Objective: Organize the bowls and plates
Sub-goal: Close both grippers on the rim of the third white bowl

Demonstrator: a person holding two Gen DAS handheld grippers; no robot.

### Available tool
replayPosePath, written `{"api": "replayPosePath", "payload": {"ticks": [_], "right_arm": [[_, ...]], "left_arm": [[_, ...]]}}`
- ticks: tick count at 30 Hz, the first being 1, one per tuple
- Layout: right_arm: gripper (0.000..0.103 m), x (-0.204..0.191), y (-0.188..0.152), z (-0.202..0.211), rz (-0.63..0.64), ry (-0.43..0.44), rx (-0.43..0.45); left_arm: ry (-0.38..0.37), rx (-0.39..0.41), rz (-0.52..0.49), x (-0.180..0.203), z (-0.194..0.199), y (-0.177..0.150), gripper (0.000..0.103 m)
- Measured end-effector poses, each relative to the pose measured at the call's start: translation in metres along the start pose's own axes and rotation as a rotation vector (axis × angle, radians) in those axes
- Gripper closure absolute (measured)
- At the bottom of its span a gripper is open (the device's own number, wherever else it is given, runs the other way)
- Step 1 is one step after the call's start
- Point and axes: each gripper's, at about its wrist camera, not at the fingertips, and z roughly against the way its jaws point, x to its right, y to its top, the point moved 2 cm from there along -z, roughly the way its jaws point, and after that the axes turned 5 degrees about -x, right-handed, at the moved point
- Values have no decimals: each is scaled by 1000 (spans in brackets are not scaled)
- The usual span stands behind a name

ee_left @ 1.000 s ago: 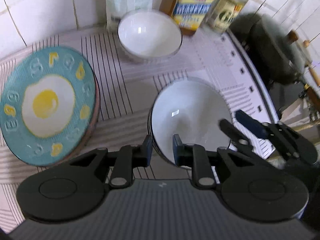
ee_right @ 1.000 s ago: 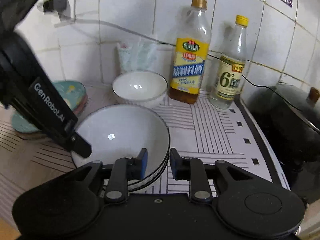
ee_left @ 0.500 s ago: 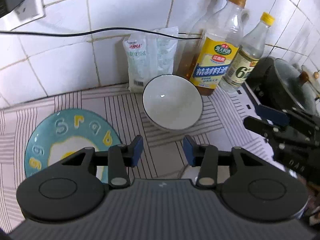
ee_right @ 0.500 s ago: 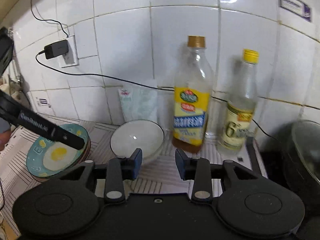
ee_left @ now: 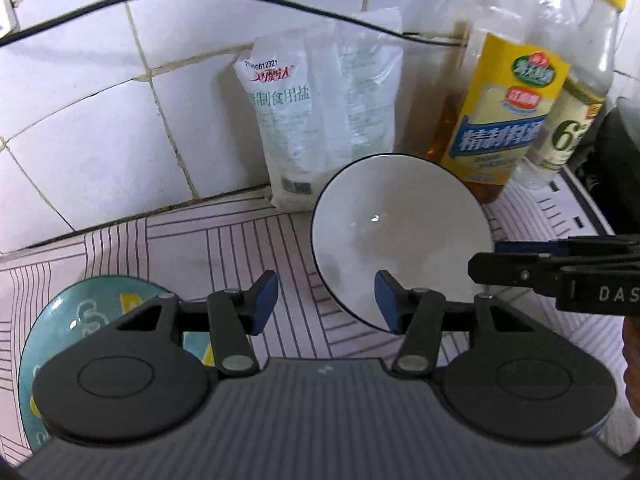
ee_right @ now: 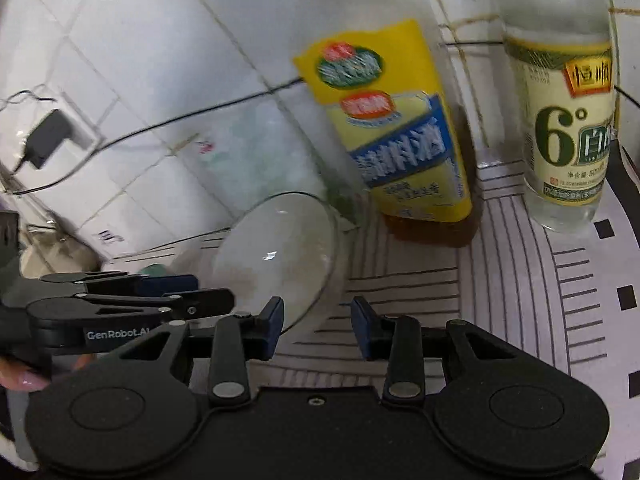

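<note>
Both claws have closed in on the white bowl since a moment ago. On the striped tabletop the teal egg plate lies lower left; the bowl stands near the salt bag and oil bottle. Left claw and right claw gape empty.

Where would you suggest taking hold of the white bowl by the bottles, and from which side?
Probably the near rim of the white bowl, from the front. It stands upright and open, so one finger can go inside the thin wall and one outside. The salt bag and yellow-label bottle crowd its far side. Both the left claw and right claw are open there.
</note>
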Motion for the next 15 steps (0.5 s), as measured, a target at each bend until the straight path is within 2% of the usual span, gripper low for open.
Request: {"api": "replayPosePath", "payload": {"ticks": [3,5,6,8,15], "right_arm": [[60,8,-1,-10,-56,18,10],[60,10,-1,-13,-67,13,26],[61,11,-2,-13,-65,2,39],[73,10,-3,-13,-56,-14,59],[92,11,0,-15,-43,-36,78]], "left_arm": [[-9,-17,8,2,-8,3,56],[-23,-28,19,2,-11,3,69],[-25,-32,14,5,-13,3,72],[-26,-50,-8,10,-14,0,80],[-75,-44,69,10,-13,-2,82]]}}
